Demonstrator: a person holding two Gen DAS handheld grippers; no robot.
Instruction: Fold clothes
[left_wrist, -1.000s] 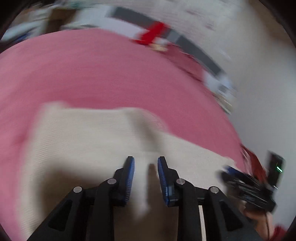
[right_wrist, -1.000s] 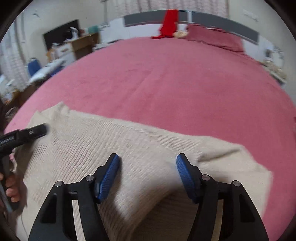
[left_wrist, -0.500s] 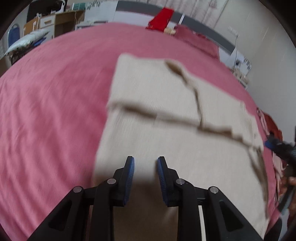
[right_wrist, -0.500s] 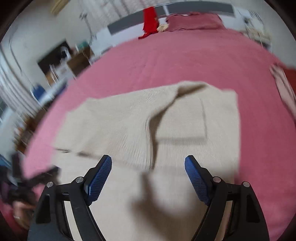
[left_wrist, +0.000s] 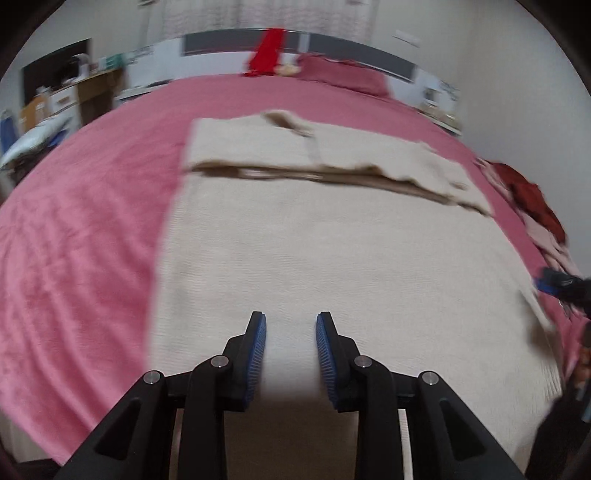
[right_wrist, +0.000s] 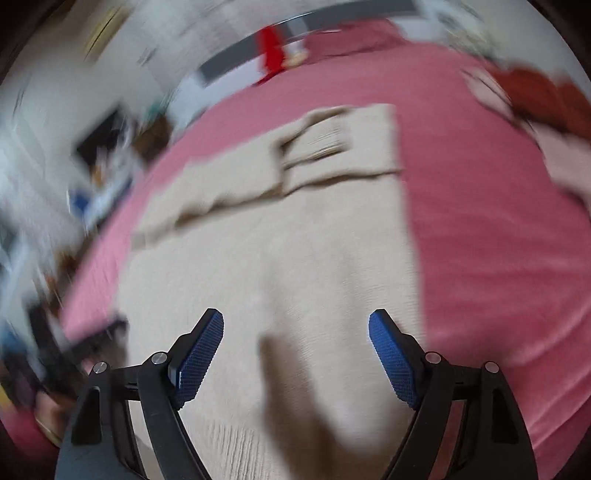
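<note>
No readable text, labels, brands or numbers anywhere.

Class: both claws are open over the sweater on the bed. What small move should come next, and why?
Probably lower both claws to the sweater's near hem and grip it. The sleeves already lie folded across the far part, and the left claw and right claw hold nothing.

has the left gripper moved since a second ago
Yes. The left gripper has pulled back from the headboard; the whole beige sweater now lies ahead on the pink bed.
</note>
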